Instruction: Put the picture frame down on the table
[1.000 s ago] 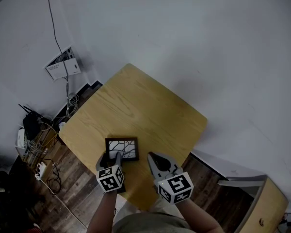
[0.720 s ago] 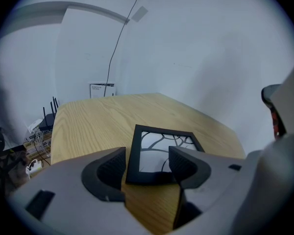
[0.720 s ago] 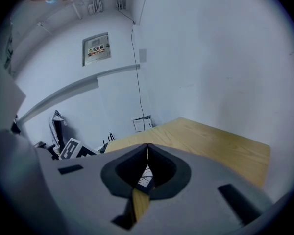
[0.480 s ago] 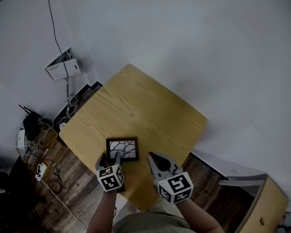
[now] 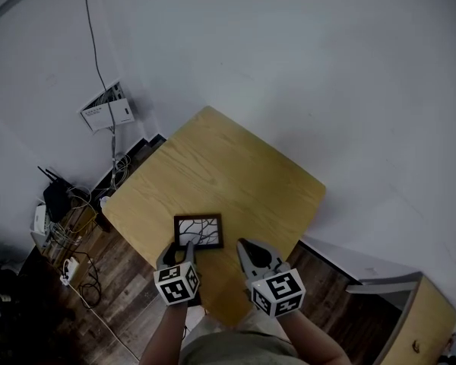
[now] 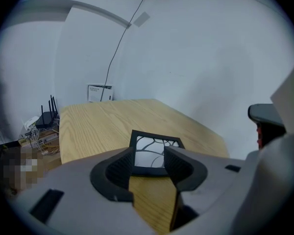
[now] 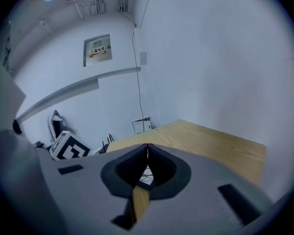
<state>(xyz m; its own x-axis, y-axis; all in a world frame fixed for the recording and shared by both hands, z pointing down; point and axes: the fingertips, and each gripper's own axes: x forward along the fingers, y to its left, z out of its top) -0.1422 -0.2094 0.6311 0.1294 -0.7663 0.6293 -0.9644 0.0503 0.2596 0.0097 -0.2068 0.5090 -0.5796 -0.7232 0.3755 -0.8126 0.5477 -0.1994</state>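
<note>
On the worktop [image 5: 220, 166], lower centre of the head view: picture frame [image 5: 198, 232] lies flat.
Change: frame sits where it did a second ago; left gripper [image 6: 150, 155] has barely shifted.
Meaning: frame looks set down and released, so the task is likely done.
Left jaws: apart, frame's near edge just beyond the tips, nothing clamped.
Right jaws: right gripper [image 7: 147, 153] closed tip to tip, empty, beside the frame.

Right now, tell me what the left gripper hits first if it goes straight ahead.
Most likely the frame, lying flat on the table just past the open jaws of the left gripper; the exact gap is unclear.
</note>
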